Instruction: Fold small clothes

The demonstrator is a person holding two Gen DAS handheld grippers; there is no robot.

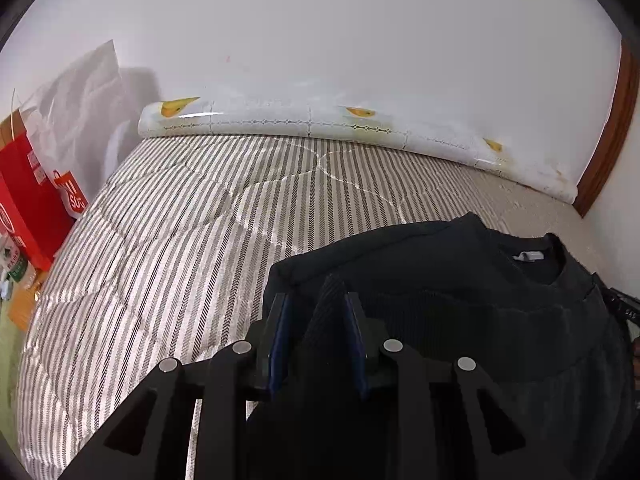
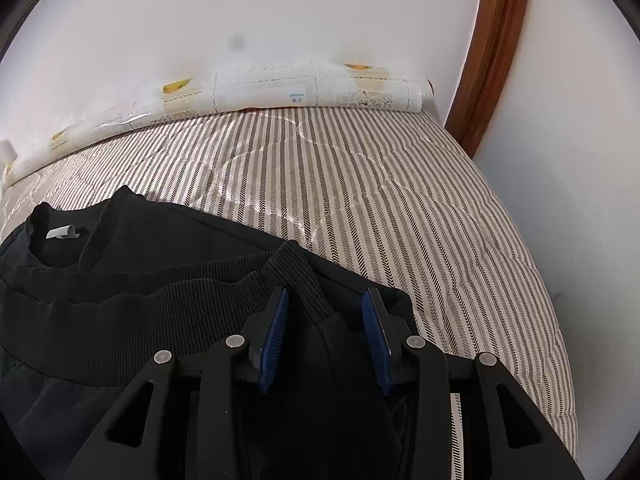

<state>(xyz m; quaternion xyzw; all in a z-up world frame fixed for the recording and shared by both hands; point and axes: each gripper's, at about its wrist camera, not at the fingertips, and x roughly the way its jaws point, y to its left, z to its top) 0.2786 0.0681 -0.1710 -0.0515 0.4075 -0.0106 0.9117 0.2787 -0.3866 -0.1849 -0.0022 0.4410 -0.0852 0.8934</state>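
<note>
A black sweatshirt lies folded on the striped bed, its ribbed hem brought up toward the collar with the white label. My left gripper has its jaws a little apart, and a ridge of the ribbed hem stands between the blue pads. In the right wrist view the sweatshirt fills the lower left. My right gripper is open wide, and the hem corner lies loose between its blue pads, apart from the right pad.
The striped quilted bed cover stretches left and ahead. A rolled patterned plastic sheet lies along the white wall. A red paper bag stands at the far left. A wooden door frame is at the right.
</note>
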